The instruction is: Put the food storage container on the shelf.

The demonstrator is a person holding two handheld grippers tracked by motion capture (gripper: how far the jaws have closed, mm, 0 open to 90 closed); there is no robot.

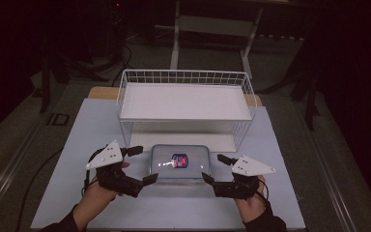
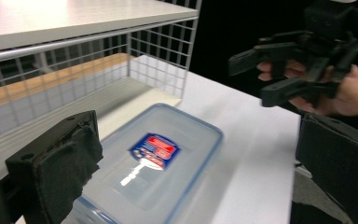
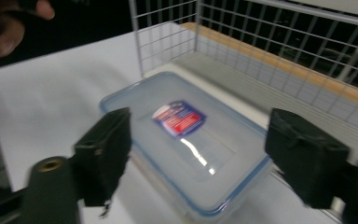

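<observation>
Clear rectangular plastic container (image 1: 179, 164) with a blue-rimmed lid and a red-and-blue label (image 1: 179, 160) lies flat on the pale blue bench (image 1: 92, 125), just in front of the white wire rack (image 1: 185, 104); its far edge sits near the rack's open lower level; the rack's solid white shelf (image 1: 183, 102) stands above and behind it. Left tool (image 1: 142, 165) sits at the container's left end, jaws spread wide, one by the far corner and one by the near corner; right tool (image 1: 213, 167) mirrors it at the right end, jaws equally wide; neither clamps the container, though whether the jaw tips touch it I cannot tell; a hand (image 1: 95, 192) grips each tool from below.
</observation>
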